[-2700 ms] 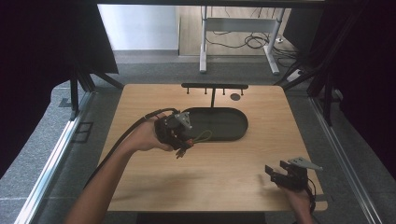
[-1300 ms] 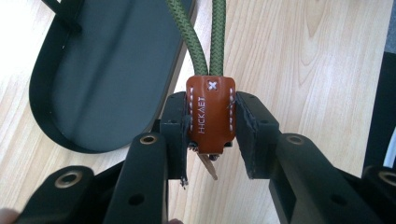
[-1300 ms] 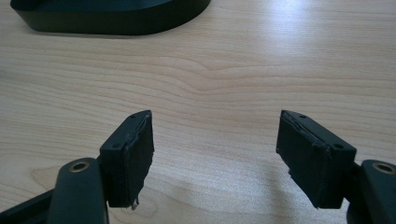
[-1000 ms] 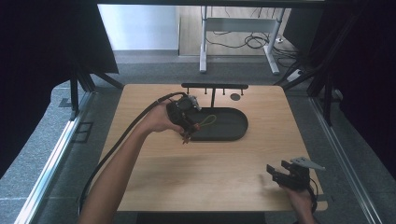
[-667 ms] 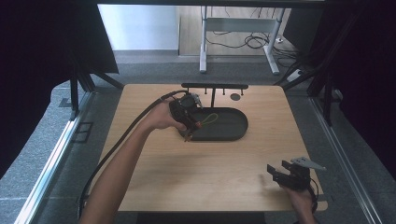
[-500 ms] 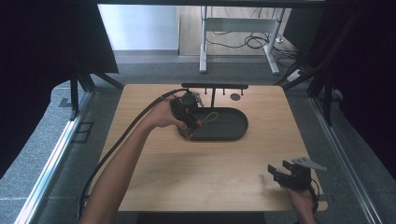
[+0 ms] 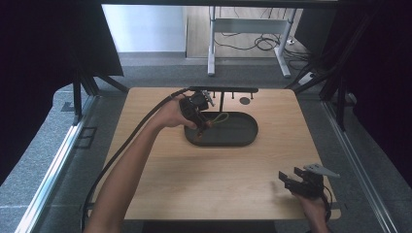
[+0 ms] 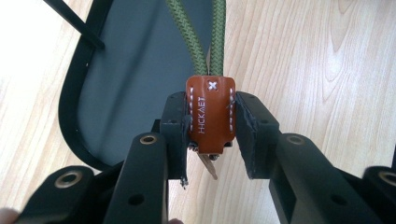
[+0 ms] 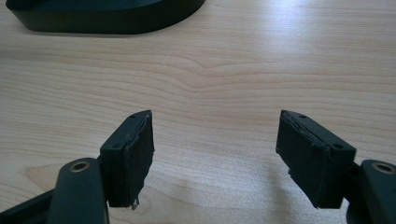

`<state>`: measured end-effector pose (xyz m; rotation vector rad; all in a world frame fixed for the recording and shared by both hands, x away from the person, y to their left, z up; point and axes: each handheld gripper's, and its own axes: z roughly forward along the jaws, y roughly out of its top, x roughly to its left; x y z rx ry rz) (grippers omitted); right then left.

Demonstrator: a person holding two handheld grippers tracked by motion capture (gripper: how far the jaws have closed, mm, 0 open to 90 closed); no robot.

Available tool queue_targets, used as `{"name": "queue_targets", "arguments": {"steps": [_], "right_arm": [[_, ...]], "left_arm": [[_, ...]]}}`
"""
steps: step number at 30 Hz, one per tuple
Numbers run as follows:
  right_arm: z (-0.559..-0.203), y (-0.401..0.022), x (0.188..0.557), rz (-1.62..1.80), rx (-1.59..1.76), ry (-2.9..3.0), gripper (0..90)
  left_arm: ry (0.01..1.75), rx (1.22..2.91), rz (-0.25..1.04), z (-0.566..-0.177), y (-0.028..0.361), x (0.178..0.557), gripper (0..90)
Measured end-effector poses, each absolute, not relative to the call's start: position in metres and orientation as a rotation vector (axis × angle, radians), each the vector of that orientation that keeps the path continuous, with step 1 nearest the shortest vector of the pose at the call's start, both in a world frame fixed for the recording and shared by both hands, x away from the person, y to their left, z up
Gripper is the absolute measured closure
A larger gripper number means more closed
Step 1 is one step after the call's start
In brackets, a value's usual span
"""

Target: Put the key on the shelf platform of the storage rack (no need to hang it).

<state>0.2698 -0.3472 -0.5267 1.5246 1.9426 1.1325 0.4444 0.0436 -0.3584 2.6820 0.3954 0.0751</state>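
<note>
The left gripper [image 8: 211,128] is clamping a brown leather tab [image 8: 210,114] joined to a green cord loop [image 7: 219,118], holding this keychain up over the near-left end of the black oval tray [image 7: 245,138], just below the rack's crossbar [image 7: 223,89]. Judging by that, the pick-up is done, and the hanging of the loop on one of the crossbar's pegs is probably what is left. The right gripper [image 9: 215,156] is resting wide open and idle at the counter's [image 7: 204,179] near right corner, well apart from the tray.

Orange leather tab [image 8: 210,116], white stitching; olive braided cord [image 8: 196,32]; black tray [image 8: 135,79].
</note>
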Motion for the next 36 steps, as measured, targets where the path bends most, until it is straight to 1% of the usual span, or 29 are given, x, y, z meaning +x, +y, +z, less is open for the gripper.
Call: {"name": "queue_targets", "arguments": {"steps": [14, 36], "right_arm": [[-0.527, -0.350, 0.270, 1.137, 1.532, 1.936, 28.0], [-0.529, -0.354, 0.270, 1.130, 1.547, 1.931, 28.0]], "left_arm": [[0.392, 2.695, 0.077, -0.356, 0.031, 0.458, 66.5], [0.437, 2.695, 0.043, -0.372, 0.022, 0.481, 66.5]]}}
